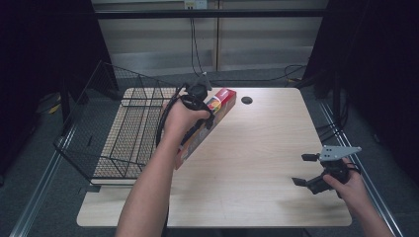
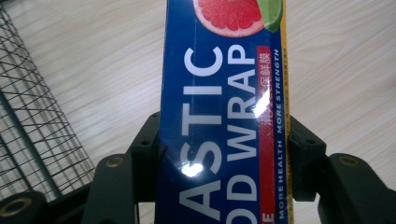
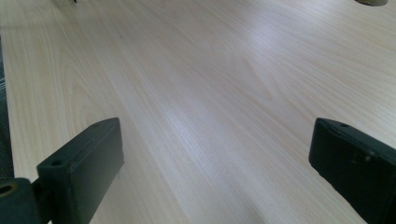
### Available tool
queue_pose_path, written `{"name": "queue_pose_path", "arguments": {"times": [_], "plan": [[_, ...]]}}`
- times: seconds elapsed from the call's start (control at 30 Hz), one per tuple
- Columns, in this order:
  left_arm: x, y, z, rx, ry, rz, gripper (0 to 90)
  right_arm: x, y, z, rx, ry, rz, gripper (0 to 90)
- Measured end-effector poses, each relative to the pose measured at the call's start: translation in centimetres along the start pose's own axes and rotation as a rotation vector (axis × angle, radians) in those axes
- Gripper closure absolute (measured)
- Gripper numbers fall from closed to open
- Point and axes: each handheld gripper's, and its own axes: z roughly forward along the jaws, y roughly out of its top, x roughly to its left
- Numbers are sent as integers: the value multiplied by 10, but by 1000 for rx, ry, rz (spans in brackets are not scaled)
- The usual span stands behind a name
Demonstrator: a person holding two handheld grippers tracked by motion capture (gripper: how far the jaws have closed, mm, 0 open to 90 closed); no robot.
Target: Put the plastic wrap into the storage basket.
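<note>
Black jaws of the left gripper (image 2: 224, 154) were clamped across the long blue-and-red cardboard box of plastic food wrap (image 2: 224, 116), held tilted above the pale wooden table (image 1: 257, 148) beside the black wire basket (image 1: 118, 133). Doing this step well probably meant keeping that squeeze firm, clearing the rim, then lowering lengthwise. Right gripper (image 1: 309, 170) rested near the table's right edge, jaws apart, empty.

box (image 2: 224, 116): deep blue face, white block letters, a red strip with pale characters, a thin yellow edge, pink grapefruit and green lime slices printed on top
table (image 1: 257, 148): pale wood, fine straight grain
basket (image 1: 118, 133): black wire grid
left gripper (image 2: 224, 158): black
right gripper (image 1: 302, 169): black, grey plate on top
</note>
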Motion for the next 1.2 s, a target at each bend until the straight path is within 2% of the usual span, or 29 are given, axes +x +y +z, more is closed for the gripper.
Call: {"name": "queue_pose_path", "arguments": {"times": [0.17, 0.3, 0.43, 0.73, 0.9, 1.2], "plan": [[5, -3, -8, 2, 13, -14, 434, 0, 0, 0, 0, 2, 2, 27], [11, -5, -14, -9, 16, -42, 434, 0, 0, -1, -3, -4, 0, 26], [18, -8, -21, 2, 32, -47, 434, 0, 0, -1, -1, -5, 2, 27], [27, -15, -30, -2, 32, -87, 434, 1, 0, 0, -1, 1, 2, 27], [30, -16, -36, 0, 42, -89, 434, 0, 0, -1, -4, -2, 1, 27], [38, -20, -49, 1, 47, -119, 434, 1, 0, -1, -1, -5, 1, 27]]}}
